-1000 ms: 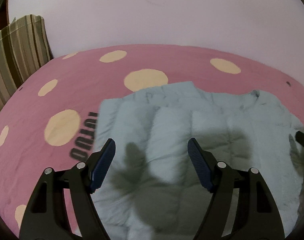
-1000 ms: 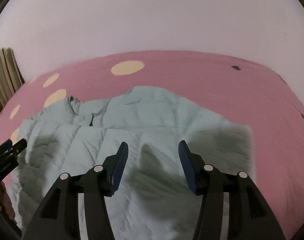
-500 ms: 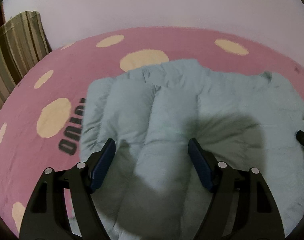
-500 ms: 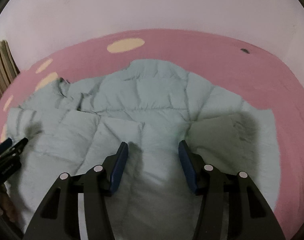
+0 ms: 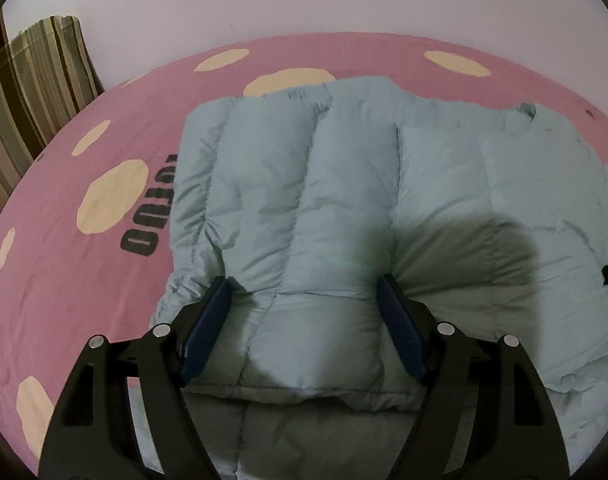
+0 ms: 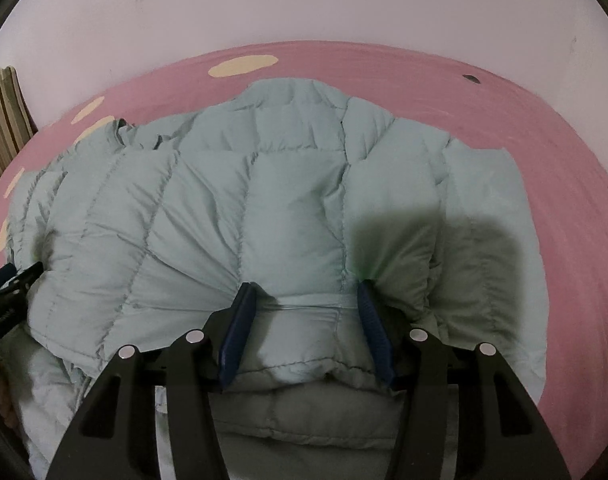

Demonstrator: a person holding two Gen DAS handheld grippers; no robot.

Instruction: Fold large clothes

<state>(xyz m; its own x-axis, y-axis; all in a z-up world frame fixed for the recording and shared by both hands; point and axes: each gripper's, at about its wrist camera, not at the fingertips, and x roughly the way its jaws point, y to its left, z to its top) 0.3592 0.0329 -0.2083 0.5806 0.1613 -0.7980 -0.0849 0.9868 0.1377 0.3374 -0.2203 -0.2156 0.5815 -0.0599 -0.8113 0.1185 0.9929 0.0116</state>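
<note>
On the pink spotted bedspread (image 5: 63, 288) the pale blue puffer jacket (image 5: 344, 184) is lying spread across the middle, with one quilted layer already doubled over another; I am reading the thick rolled edge nearest me as the fold line. I am holding both tools over that near edge because that is where the doubled padding bulges and wants pressing or carrying over.

My left gripper (image 5: 306, 332) is straddling a fat quilted panel, jaws standing wide; the blue pads sit right beside the fabric, though I cannot tell whether they are pressing it. My right gripper (image 6: 306, 330) is sitting narrower, its pads flanking a bunched ridge of fabric at the hem, with gathers radiating from the left pad, so I am judging it clamped on the jacket. In the right view the tip of the left gripper is showing at the left edge, beside the jacket.

Beyond the garment, cream dots (image 5: 111, 196) and dark lettering (image 5: 147, 220) are marking the cover. A striped curtain (image 5: 35, 84) is hanging at the far left, well apart, and a plain pale wall (image 6: 304, 0) is closing the back. Nothing is lying on the jacket; only its own loft and my grippers' shadows are getting in the way.
</note>
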